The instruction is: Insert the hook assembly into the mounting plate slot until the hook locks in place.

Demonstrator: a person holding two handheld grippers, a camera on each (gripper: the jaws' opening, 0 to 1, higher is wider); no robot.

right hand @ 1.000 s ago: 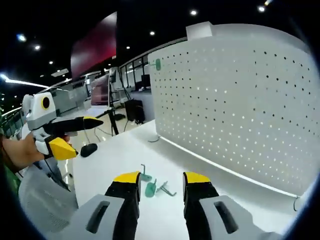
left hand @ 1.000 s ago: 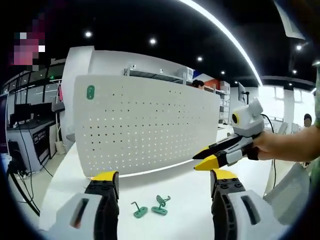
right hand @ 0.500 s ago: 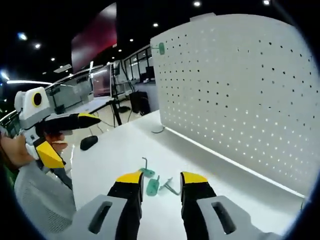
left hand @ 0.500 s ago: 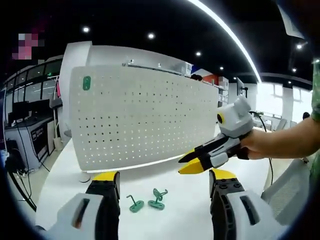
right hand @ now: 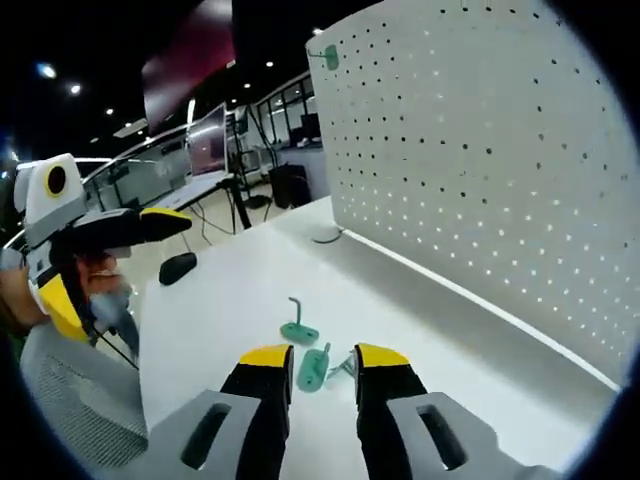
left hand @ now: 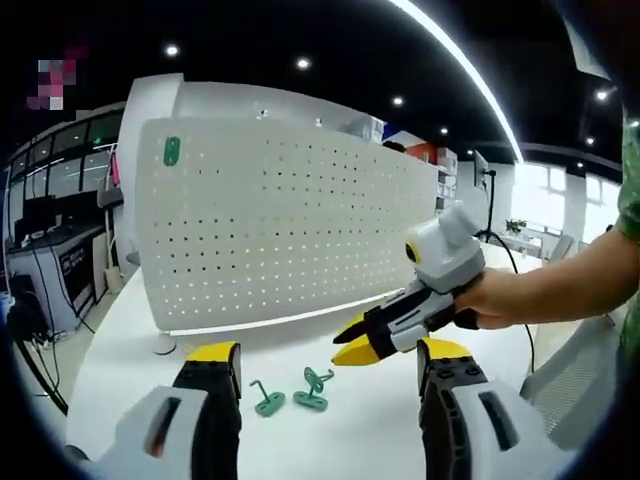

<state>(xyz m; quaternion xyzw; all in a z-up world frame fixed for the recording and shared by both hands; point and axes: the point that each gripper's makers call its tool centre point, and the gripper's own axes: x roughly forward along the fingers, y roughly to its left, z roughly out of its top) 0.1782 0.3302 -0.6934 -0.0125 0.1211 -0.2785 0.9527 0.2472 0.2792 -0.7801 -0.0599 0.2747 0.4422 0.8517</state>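
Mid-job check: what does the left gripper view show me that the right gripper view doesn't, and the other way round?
Left gripper view: the right gripper, held in a hand, open above the white table. Right gripper view: the left gripper, open, a black mouse, and a cable at the pegboard's foot. Both: the white pegboard, the mounted green hook in its top corner, and two loose green hooks lying on the table.

I'm working in an open-plan office or lab: black ceiling with spot lights and a long light strip [left hand: 455,70] at upper right, desks with monitors [right hand: 208,150] at left, a white worktop [right hand: 230,290], shelving [left hand: 310,128] behind the pegboard [left hand: 290,230]
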